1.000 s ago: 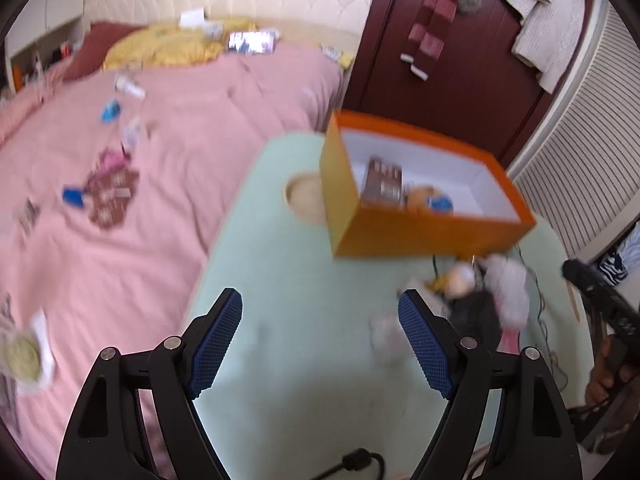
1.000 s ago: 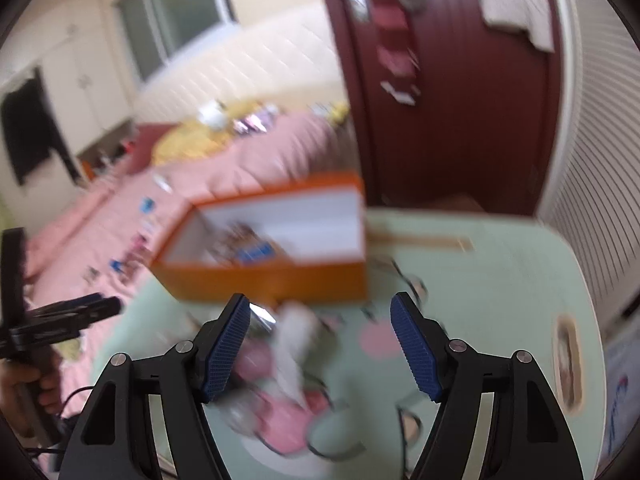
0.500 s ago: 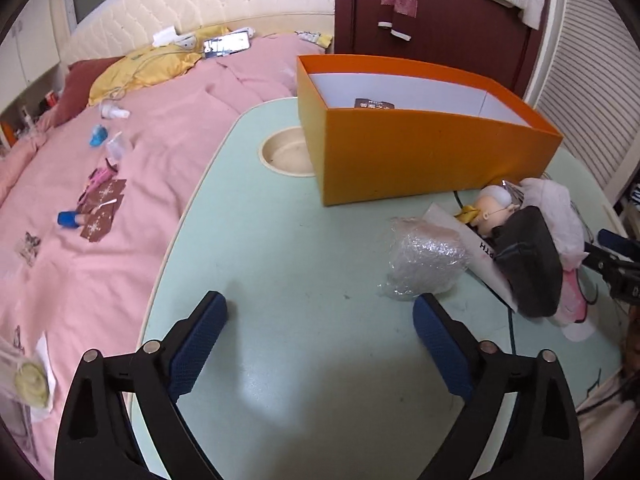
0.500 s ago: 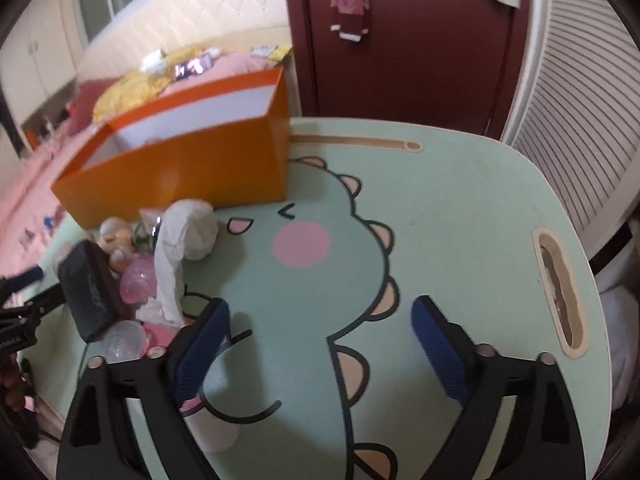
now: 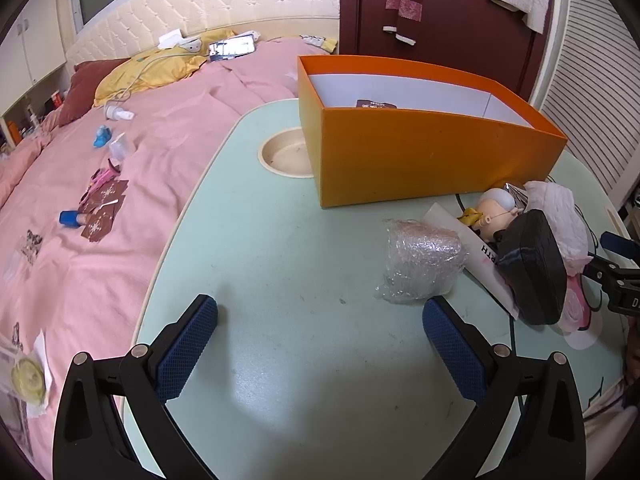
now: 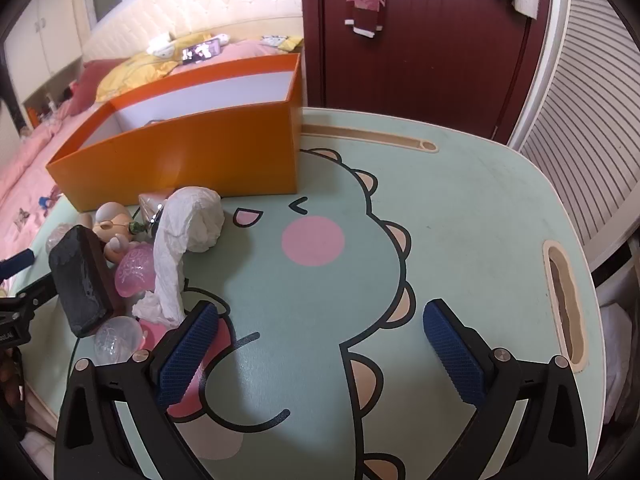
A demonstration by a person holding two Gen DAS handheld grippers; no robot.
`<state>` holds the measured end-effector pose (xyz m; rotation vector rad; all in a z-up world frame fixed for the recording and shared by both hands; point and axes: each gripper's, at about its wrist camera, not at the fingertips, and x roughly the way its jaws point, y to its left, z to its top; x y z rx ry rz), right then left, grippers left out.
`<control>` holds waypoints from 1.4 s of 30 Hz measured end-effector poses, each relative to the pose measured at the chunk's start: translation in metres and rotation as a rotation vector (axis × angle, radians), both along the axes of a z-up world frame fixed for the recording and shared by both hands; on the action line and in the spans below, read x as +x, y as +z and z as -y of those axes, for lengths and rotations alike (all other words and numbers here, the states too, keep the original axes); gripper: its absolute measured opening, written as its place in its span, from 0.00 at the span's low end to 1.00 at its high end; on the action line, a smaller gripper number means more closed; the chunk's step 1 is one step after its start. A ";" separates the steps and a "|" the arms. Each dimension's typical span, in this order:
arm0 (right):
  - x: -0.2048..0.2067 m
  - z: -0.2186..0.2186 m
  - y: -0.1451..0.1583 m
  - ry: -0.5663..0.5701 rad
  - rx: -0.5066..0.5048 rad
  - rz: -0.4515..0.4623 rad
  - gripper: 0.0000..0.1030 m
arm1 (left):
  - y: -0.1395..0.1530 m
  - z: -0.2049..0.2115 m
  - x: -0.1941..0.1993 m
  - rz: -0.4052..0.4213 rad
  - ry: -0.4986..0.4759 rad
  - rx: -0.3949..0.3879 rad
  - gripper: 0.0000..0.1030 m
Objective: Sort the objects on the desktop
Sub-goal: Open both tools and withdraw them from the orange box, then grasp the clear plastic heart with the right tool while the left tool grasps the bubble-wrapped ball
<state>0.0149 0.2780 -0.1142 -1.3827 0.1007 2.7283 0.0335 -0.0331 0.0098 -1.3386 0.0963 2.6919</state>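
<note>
Orange box (image 5: pixel 420 160) stands on the green counter (image 5: pixel 280 260) beside the pink bed (image 5: pixel 100 200). In front of it lies a clutter: bubble-wrap bundle (image 5: pixel 420 264), doll head (image 5: pixel 496 210), black pouch (image 5: pixel 534 268), crumpled tissue (image 6: pixel 188 236). Left gripper (image 5: pixel 320 336) and right gripper (image 6: pixel 320 338) angle down over bare counter, fingers just spread wide, grasping nothing.

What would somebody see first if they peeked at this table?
The big orange box at the back of the table, open on top. Then the green dinosaur drawing with its pink cheek on the tabletop, right of a heap of small things: a crumpled white tissue, a doll head and a black block.
</note>
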 end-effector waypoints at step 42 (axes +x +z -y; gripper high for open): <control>0.022 0.086 -0.005 0.574 -0.029 -0.044 0.36 | 0.026 -0.006 -0.020 -0.003 0.003 0.174 0.71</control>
